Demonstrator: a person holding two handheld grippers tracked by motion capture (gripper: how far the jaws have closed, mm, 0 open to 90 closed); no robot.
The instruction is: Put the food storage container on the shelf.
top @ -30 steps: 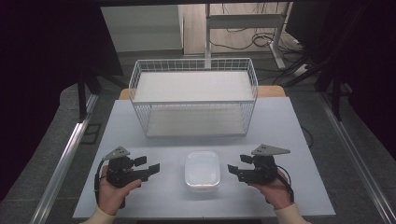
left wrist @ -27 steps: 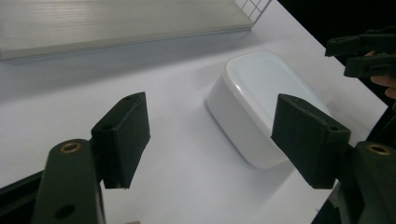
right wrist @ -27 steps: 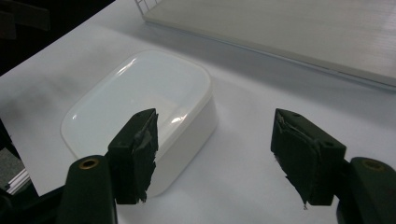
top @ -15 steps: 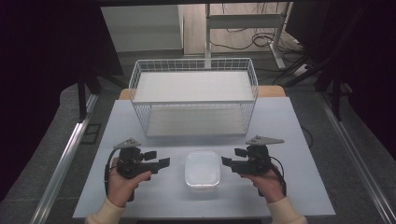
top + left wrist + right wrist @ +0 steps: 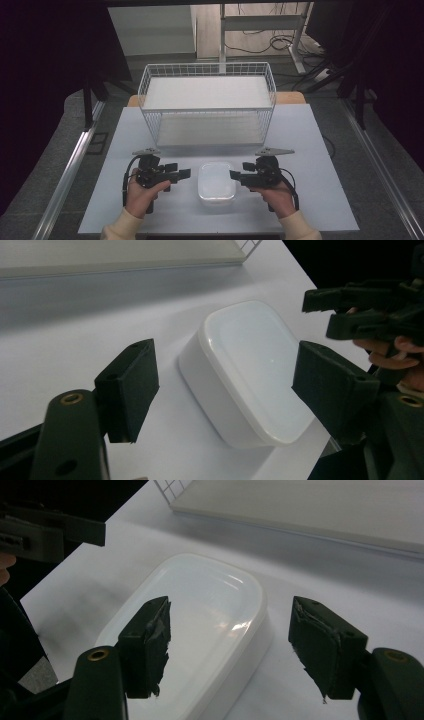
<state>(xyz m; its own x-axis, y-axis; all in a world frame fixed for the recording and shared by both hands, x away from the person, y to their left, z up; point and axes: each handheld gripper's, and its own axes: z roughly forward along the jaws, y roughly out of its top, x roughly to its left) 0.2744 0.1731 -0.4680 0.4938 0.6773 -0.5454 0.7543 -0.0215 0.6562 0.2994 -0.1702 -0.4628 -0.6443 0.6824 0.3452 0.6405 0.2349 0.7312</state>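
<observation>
Both grippers had closed in on the white box [image 5: 216,182] since a second before. It sat lid-on at the near middle of the table [image 5: 320,150], between the left gripper [image 5: 182,173] and right gripper [image 5: 234,175], both wide, touching nothing. Farther off stood a wire basket [image 5: 207,102].

White table [image 5: 320,150], rectangular, matte top. Directly on it: white lidded plastic container [image 5: 216,182] at near centre, flat on its base; white wire basket [image 5: 207,102] at far centre, its far edge at the table's far edge. Container and basket apart, bare tabletop between them.
</observation>
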